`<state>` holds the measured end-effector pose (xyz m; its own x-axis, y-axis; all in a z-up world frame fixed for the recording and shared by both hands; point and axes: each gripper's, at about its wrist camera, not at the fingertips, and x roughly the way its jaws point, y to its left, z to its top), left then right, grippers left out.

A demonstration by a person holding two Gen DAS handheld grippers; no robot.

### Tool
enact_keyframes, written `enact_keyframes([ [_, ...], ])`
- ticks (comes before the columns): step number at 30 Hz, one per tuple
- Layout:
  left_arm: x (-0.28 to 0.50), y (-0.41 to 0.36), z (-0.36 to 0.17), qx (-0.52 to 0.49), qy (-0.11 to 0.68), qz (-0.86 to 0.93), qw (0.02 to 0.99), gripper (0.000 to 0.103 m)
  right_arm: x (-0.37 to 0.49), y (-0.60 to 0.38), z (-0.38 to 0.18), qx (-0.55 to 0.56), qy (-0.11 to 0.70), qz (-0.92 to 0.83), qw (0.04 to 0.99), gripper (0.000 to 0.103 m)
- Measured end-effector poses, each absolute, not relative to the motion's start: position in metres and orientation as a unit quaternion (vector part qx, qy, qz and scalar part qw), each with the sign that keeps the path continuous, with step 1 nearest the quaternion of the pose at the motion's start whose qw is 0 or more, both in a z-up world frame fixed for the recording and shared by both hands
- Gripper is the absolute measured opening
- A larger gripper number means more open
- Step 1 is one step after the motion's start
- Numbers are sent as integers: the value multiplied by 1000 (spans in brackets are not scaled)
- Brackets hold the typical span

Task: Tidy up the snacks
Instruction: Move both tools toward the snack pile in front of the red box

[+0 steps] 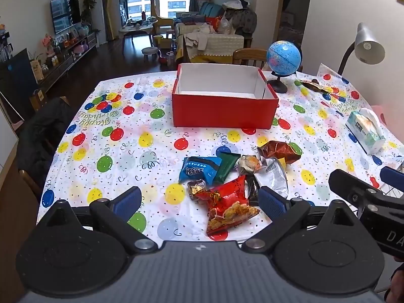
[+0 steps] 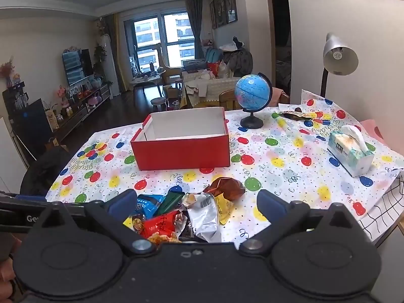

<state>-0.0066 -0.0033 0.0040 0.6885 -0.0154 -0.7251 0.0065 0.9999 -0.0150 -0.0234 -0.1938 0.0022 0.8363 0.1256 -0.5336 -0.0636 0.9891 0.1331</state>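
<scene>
Worktop (image 1: 141,149) under a balloon-print birthday cloth, spread wide across both views. Red box (image 1: 223,112) next in size, open-topped, white inside, nothing visible in it, sitting toward the far middle. Blue globe (image 1: 284,56) on a black stand just right of the box's far corner. Grey desk lamp (image 1: 367,44) at the right edge, shade tipped down. Tissue pack (image 1: 366,131) lying on the right side, well apart from the box.

Left tool (image 1: 199,200) low over the near edge, blue pads wide apart, clamped on nothing. Right tool (image 2: 197,203) likewise spread, nothing between the pads, hovering just above the snack pile; also seen poking into the left view from the right.

Snack pile in front of the box, near the tools, all touching or overlapping. Red snack bag (image 1: 228,207) nearest, lying between the left tool's fingers. Silver wrapper (image 1: 274,176) crumpled beside it. Blue packet (image 1: 199,171) on the pile's left, green packet (image 1: 227,166) leaning against it. Brown foil bag (image 1: 280,150) at the far right of the pile. Small dark wrapper (image 1: 314,85) off alone by the lamp base.
</scene>
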Motion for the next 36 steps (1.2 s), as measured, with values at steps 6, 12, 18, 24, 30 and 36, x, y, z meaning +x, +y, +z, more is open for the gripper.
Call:
enact_keyframes([
  [6, -8, -9, 8, -5, 392, -5, 920, 100, -25, -197, 11, 60, 281, 51, 956, 101],
  [12, -10, -9, 10, -8, 390, -5, 921, 100, -26, -200, 14, 61, 278, 54, 957, 101],
  [18, -11, -11, 13, -10, 386, -9, 923, 100, -26, -200, 15, 61, 277, 54, 957, 101],
  [24, -13, -13, 15, -10, 380, -10, 925, 100, -29, -201, 19, 61, 273, 54, 959, 101],
  [30, -15, -12, 17, -11, 375, -7, 927, 100, -30, -204, 22, 61, 270, 56, 959, 101],
  [36, -17, -12, 18, -11, 372, -6, 928, 100, -31, -206, 26, 59, 267, 59, 960, 101],
])
